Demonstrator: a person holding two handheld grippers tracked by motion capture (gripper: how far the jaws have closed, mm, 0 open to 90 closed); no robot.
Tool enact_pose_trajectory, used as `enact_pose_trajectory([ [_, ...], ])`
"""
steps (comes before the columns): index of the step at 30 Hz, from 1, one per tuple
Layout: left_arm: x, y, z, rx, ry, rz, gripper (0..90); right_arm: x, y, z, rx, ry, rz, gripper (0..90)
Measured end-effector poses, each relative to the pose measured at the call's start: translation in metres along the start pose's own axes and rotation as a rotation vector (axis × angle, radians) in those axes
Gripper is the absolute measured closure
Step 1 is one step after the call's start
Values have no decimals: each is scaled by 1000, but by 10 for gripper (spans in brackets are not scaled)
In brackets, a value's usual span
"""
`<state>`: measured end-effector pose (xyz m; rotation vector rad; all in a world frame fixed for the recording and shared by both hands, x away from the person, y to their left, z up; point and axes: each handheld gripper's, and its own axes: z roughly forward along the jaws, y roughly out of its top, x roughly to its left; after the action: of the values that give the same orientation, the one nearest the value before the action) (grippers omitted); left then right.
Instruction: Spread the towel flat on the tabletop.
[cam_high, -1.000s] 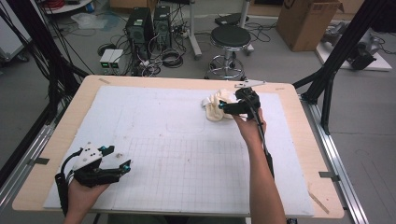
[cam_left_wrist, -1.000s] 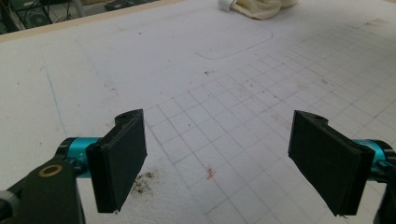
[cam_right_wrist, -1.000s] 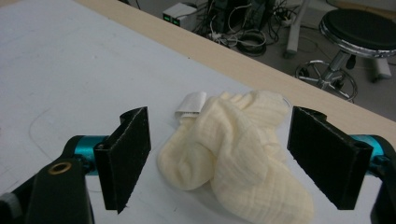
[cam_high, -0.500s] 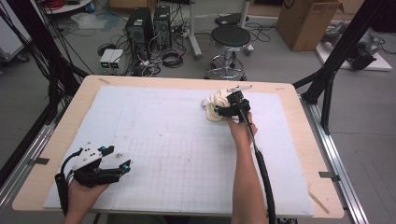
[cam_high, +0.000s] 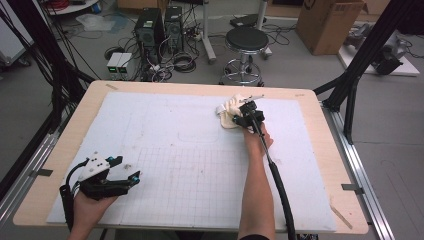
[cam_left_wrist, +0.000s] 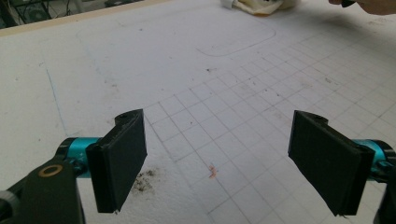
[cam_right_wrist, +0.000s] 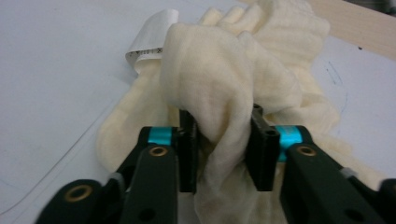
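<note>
Cloth: we see the cream cloth (cam_right_wrist: 224, 93) bunched at the far right of the white surface (cam_high: 175, 150).
Right hand-held gripper (cam_right_wrist: 222, 149): our jaws have just been closing and now pinch a cloth fold.
Left hand-held gripper (cam_left_wrist: 224, 158): we hold it wide apart, empty, near the front left corner.

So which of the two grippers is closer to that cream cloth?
The right gripper: its jaws have just been closing and pinch a fold of the cream cloth. The left gripper sits open at the table's near left corner, far from it.
</note>
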<state>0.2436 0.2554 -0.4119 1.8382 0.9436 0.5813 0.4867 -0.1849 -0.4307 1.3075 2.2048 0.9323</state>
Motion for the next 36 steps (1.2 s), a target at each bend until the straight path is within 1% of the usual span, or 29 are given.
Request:
enact_pose_trajectory([
  [2, 0, 0, -1, 0, 1, 0, 197, -1, 2, -6, 1, 29, 21, 759],
  [3, 0, 0, -1, -3, 6, -3, 197, -1, 2, -6, 1, 29, 21, 759],
  [5, 0, 0, -2, -5, 8, -5, 197, 0, 5, -14, -1, 45, 25, 762],
  [7, 0, 0, -2, -6, 7, 0, 197, 2, 9, -25, -8, 52, 6, 763],
  [8, -1, 0, -2, -6, 11, 1, 198, 5, 14, -38, -26, 70, -6, 764],
  [9, -1, 0, -2, -5, 7, 4, 197, 5, 14, -38, -26, 70, -6, 764],
  [10, -2, 0, -2, -2, 7, 7, 198, 10, 18, -51, -41, 107, 6, 764],
  [11, -2, 0, -2, -3, 6, 10, 198, 13, 20, -58, -44, 118, 1, 764],
  [12, -2, 0, -2, -4, 8, 10, 198, 13, 20, -58, -44, 118, 1, 764],
  [13, -2, 1, -2, -4, 9, 8, 198, 17, 21, -64, -46, 123, -16, 764],
  [14, -3, 1, -2, -5, 9, 8, 198, 27, 24, -76, -50, 152, -33, 764],
  [15, -3, 1, -2, -5, 9, 10, 198, 27, 24, -76, -50, 152, -33, 764],
  [16, -4, 1, -2, -5, 12, 9, 198, 32, 25, -82, -55, 169, -45, 763],
  [17, -4, 1, -2, -8, 9, 12, 198, 44, 27, -94, -76, 195, -71, 763],
  [19, -5, 1, -3, -5, 9, 16, 198, 57, 27, -106, -90, 216, -99, 763],
  [20, -5, 1, -3, -6, 9, 17, 198, 64, 27, -111, -103, 237, -106, 763],
  [21, -5, 1, -3, -8, 10, 18, 198, 64, 27, -111, -103, 237, -106, 763],
  [24, -5, 1, -3, -7, 11, 19, 198, 83, 25, -123, -103, 275, -137, 761],
  [25, -5, 1, -3, -12, 12, 13, 198, 89, 23, -127, -103, 290, -142, 761],
  [28, -4, 1, -4, -13, 13, 15, 198, 105, 18, -137, -110, 338, -134, 758],
  [31, -4, 1, -4, -15, 11, 18, 198, 120, 12, -146, -148, 367, -139, 755],
  [32, -4, 1, -5, -16, 13, 16, 199, 125, 10, -149, -152, 380, -128, 754],
  [34, -4, 1, -5, -17, 12, 15, 199, 134, 5, -151, -154, 402, -124, 752],
  [35, -4, 1, -5, -19, 11, 13, 198, 142, 0, -151, -157, 438, -113, 750],
  [36, -4, 1, -5, -19, 11, 14, 198, 142, 0, -151, -157, 438, -113, 750],
])
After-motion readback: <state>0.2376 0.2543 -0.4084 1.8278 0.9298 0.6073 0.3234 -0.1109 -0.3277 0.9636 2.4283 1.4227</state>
